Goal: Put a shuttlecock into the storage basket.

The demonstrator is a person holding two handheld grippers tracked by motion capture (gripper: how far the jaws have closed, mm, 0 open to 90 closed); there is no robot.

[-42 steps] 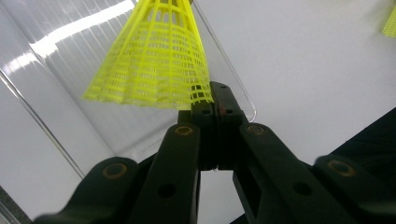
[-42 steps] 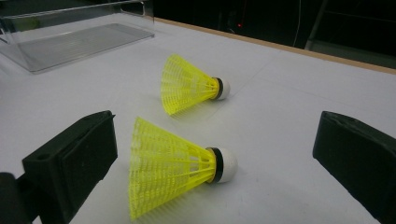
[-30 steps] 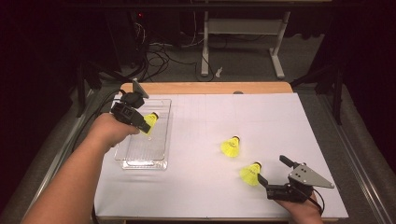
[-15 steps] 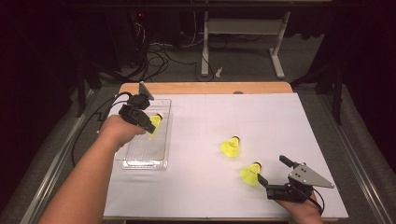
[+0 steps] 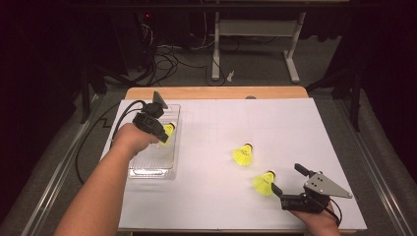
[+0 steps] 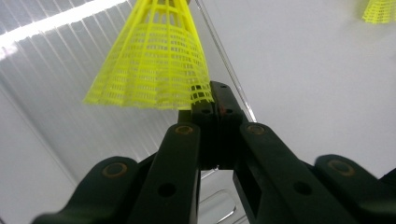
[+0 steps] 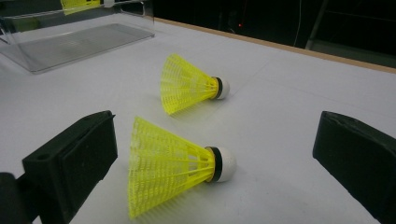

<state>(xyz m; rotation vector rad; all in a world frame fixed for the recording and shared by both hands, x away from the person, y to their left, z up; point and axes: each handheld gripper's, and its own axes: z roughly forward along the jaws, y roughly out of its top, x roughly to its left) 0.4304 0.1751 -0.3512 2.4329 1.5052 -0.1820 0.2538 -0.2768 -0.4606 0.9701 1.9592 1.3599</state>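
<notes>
So the left gripper has a yellow shuttlecock pinched over the clear tray, while the right gripper sits wide open around another shuttlecock.

The clear rectangular plastic tray is taken as the landmark. Its far end is occupied by the left gripper, closed on the skirt rim of a yellow mesh shuttlecock; its near end is left bare. To the right of the tray, a broad strip of white table cover is left free. Well beyond that strip, passage is blocked by two more yellow shuttlecocks, the nearer lying between the wide-spread jaws of the right gripper.
</notes>
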